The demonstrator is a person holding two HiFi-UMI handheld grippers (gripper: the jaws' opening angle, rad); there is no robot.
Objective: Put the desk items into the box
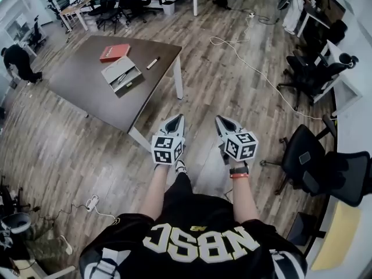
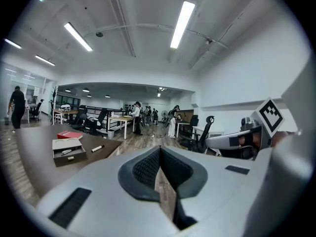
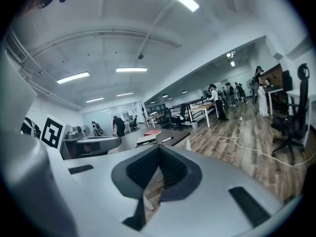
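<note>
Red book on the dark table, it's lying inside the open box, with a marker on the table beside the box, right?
Not quite. The head view shows the red book lying on the table next to the open box, not inside it. The marker does lie on the table beside the box.

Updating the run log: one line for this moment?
left claw: shut, empty | right claw: shut, empty | marker, red book: on table, outside box
</note>
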